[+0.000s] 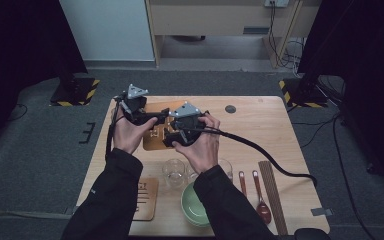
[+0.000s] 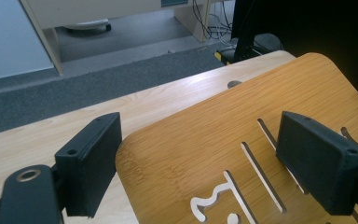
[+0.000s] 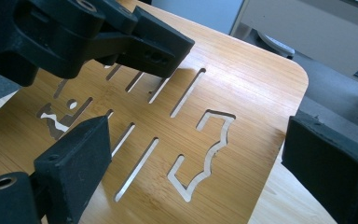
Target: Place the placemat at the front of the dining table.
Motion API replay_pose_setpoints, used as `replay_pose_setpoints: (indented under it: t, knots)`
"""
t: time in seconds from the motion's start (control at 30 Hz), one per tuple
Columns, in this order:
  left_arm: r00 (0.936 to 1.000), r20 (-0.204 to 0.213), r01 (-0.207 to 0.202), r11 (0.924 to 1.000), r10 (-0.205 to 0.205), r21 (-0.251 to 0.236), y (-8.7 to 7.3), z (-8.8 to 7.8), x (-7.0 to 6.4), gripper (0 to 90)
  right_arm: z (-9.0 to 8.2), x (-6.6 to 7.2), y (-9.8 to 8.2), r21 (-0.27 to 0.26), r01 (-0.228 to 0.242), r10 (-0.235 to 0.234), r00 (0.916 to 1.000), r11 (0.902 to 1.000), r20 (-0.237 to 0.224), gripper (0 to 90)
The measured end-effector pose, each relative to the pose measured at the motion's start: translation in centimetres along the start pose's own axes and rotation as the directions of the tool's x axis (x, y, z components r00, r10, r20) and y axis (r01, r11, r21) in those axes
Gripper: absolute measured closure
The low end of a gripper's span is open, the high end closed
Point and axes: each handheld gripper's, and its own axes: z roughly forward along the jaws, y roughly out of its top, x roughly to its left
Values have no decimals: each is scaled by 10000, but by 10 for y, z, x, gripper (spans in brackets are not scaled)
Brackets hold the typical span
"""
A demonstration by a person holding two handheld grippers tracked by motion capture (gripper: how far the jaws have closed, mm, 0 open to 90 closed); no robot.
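Both grippers' fingers stand apart over the slotted board (image 1: 155, 140): left gripper (image 2: 205, 163) at 9 o'clock, right gripper (image 3: 191, 172) at 3. Close evenly on opposite edges, keeping it level.

The wooden board (image 1: 152, 137) is a flat, honey-brown bamboo panel with rounded corners and a visible grain. Several narrow straight slots are cut through it, along with a few shaped cut-outs with stepped, jagged outlines. It lies flat on the desk (image 1: 260, 125), in the far-left part of the desktop, its long grain running away from the near edge. In the left gripper view (image 2: 223, 140) a rounded corner points toward the desk's far side; in the right gripper view (image 3: 242, 107) the slots sit in rows across its middle.
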Motion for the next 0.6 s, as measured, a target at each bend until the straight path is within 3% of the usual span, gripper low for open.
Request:
replay_pose_setpoints:
  t: [0.2, 0.6]
  knots:
    - [9999, 134, 64, 9999, -63, -84, 9, 5, -4, 147, -4, -12, 4, -173, -95, 97, 9999, 9998, 101, 92]
    - [9999, 146, -45, 10000, 46, -3, 19, 29, -20, 147, -2, -41, -8, -380, -260, 261, 9997, 9989, 24, 92]
